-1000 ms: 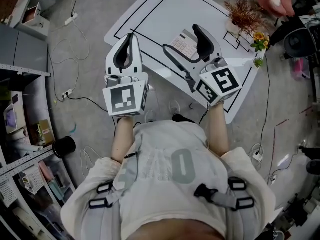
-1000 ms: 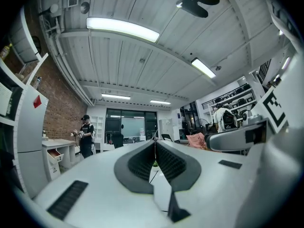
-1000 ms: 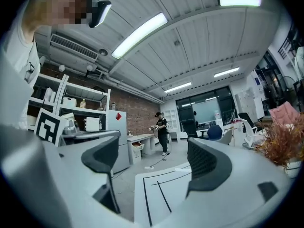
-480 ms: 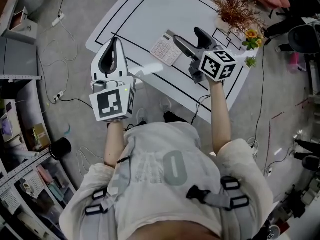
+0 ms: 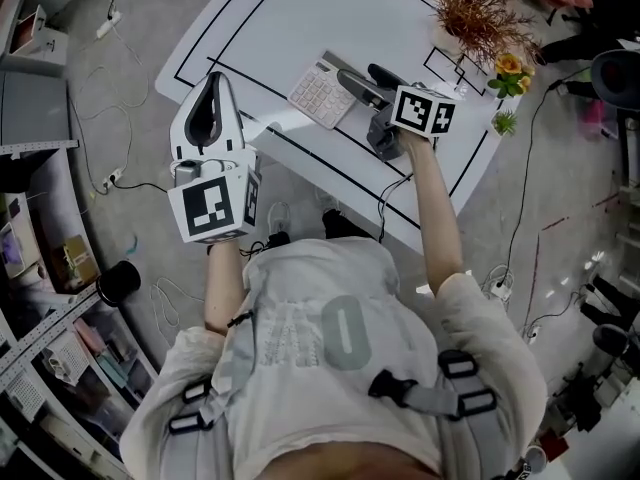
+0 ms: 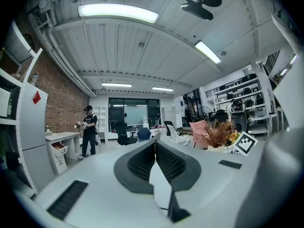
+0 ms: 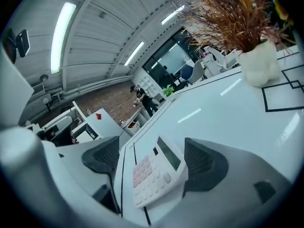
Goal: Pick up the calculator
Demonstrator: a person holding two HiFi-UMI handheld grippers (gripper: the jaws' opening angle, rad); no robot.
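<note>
The white calculator (image 5: 319, 91) with pale pink keys lies flat on the white table (image 5: 300, 18), beside a black line. My right gripper (image 5: 357, 74) is open and hovers low just right of it. In the right gripper view the calculator (image 7: 154, 175) shows between the two dark pads (image 7: 204, 165) of the right gripper (image 7: 152, 147); I cannot tell whether either pad touches it. My left gripper (image 5: 211, 93) is shut on nothing and held off the table's near left corner. In its own view the left gripper (image 6: 154, 158) points into the room.
A dried plant in a white vase (image 5: 470, 13) (image 7: 256, 61) stands at the table's far right, with small flower pots (image 5: 510, 73) next to it. Cables lie on the floor (image 5: 120, 178) at left, by shelving. A person (image 6: 89, 129) stands far off in the room.
My right gripper has reached forward over the table to the calculator. The left gripper has stayed shut by the table's near left corner.
</note>
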